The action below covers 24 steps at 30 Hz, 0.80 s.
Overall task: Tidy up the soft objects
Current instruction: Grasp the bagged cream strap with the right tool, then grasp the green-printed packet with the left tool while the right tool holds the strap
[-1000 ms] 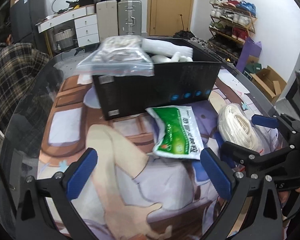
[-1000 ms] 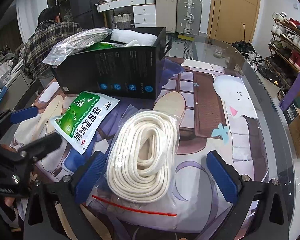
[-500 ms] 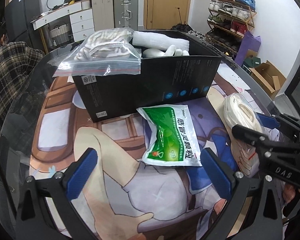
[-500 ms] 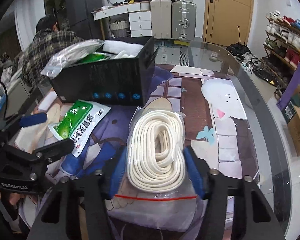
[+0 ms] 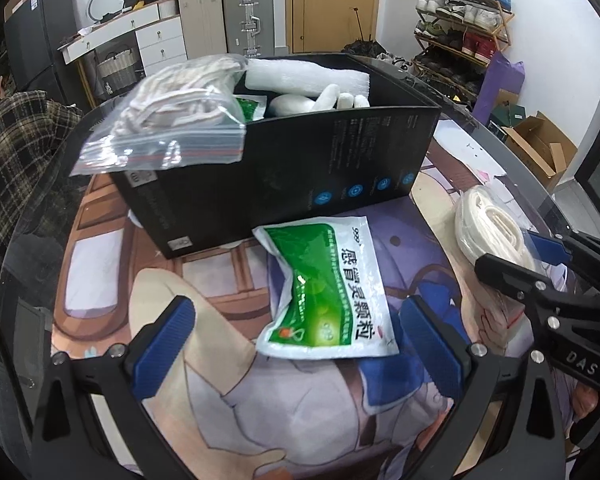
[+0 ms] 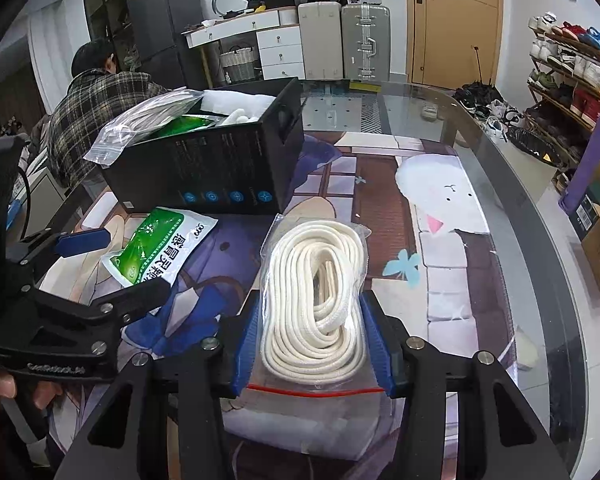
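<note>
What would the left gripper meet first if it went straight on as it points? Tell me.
Probably the green and white sachet: it lies on the table mat just ahead of the open left gripper, before the black box. Depth is uncertain.

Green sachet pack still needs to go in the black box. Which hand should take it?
Left, probably. The left gripper is open with the green sachet pack between its fingers. The right gripper has just been closing on the bagged white rope, so it is busy. The black box sits just beyond.
</note>
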### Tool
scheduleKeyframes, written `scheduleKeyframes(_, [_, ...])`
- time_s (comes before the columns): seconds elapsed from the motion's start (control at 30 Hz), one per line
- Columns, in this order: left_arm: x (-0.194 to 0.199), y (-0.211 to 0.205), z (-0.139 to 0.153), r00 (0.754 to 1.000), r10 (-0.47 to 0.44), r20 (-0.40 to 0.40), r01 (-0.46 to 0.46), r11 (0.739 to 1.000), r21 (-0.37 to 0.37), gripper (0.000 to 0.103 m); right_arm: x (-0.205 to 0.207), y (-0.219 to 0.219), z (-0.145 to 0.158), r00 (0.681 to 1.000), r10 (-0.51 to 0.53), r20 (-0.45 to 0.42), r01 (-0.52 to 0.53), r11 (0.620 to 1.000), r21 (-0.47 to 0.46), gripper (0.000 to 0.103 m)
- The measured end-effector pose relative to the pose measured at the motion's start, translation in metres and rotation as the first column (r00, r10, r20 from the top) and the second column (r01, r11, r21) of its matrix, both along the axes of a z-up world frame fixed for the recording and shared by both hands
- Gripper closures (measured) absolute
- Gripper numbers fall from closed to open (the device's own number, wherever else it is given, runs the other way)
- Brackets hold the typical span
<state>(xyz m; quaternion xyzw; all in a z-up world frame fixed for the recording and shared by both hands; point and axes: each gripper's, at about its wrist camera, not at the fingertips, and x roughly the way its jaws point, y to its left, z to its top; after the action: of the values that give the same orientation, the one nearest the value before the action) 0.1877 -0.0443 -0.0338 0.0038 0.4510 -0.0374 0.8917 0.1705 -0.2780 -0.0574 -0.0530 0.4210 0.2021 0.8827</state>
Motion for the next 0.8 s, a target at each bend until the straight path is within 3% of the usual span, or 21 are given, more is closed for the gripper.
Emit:
scheduleKeyframes(0.47, [0.016, -0.006, -0.003, 0.999, 0.04, -0.018, -0.04, 0.999, 0.013, 0.002, -0.003, -0.002, 0.0, 1.0, 0.007, 0.0, -0.007, 1.0, 0.012, 0.055])
scheduleKeyframes(0.57, [0.012, -0.007, -0.001, 1.0, 0.024, 0.006, -0.024, 1.0, 0.008, 0.019, -0.003, -0.002, 0.0, 1.0, 0.01, 0.001, -0.01, 1.0, 0.016, 0.055])
scheduleKeyframes(0.67, [0.008, -0.007, 0.003, 0.999, 0.012, 0.031, -0.012, 1.0, 0.005, 0.05, -0.002, -0.004, 0.001, 1.0, 0.011, -0.001, -0.011, 1.0, 0.027, 0.055])
scheduleKeyframes(0.77, [0.005, -0.005, 0.004, 0.999, 0.007, 0.037, -0.007, 1.0, 0.001, 0.055, -0.002, -0.003, 0.0, 1.0, 0.011, 0.001, -0.011, 1.0, 0.026, 0.055])
scheduleKeyframes(0.8, [0.004, -0.004, 0.005, 0.999, 0.006, 0.039, -0.006, 1.0, 0.001, 0.063, 0.0, -0.003, 0.0, 1.0, 0.011, 0.001, -0.011, 1.0, 0.024, 0.055])
